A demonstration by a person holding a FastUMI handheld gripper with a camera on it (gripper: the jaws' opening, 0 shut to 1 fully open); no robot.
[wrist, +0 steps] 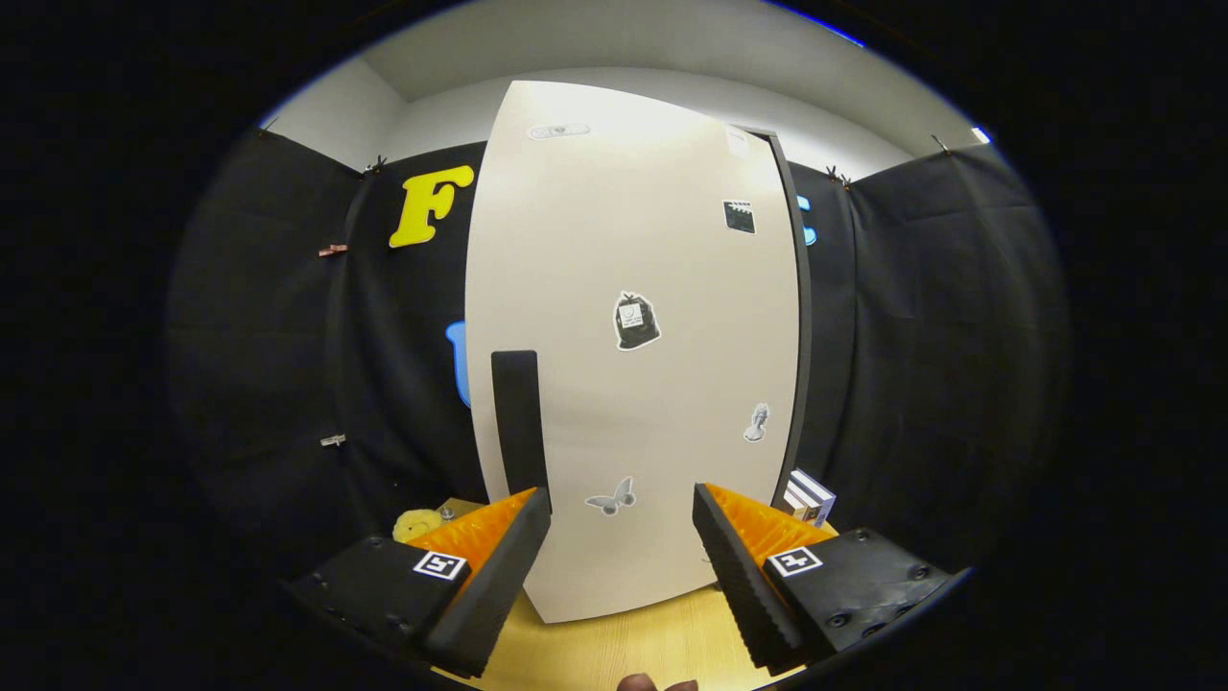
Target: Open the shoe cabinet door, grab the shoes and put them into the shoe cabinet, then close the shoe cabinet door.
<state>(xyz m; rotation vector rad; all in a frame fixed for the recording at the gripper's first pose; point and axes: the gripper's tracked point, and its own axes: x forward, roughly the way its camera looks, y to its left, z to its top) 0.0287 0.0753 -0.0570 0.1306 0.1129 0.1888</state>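
Cream-white, smooth panel: the shoe cabinet door (633, 345), upright and seemingly closed, stands directly ahead of the gripper (622, 537) at 12 o'clock, on the pale wooden bench (624, 648). A dark vertical handle (518, 422) runs along the door's edge at about 11 o'clock, its lower end just above the left finger's tip. Small stickers dot the panel, among them a butterfly sticker (611, 498) just ahead of the gap between the fingers. The fingers (499, 566) are spread apart and grip nothing.

Handling, as a judgement: the door looks rigid, light and slick-faced, so the flat panel offers no purchase; the handle is the place to take hold, one finger on either side, then drawing outward about the hinge, which probably lies on the far edge at 2 o'clock.

Outward: a small yellow object (417, 524) lies at 9 o'clock beside the left finger; a striped box (809, 495) sits at 2 o'clock beside the cabinet's dark side (799, 317). A fingertip (643, 683) shows at 6 o'clock.
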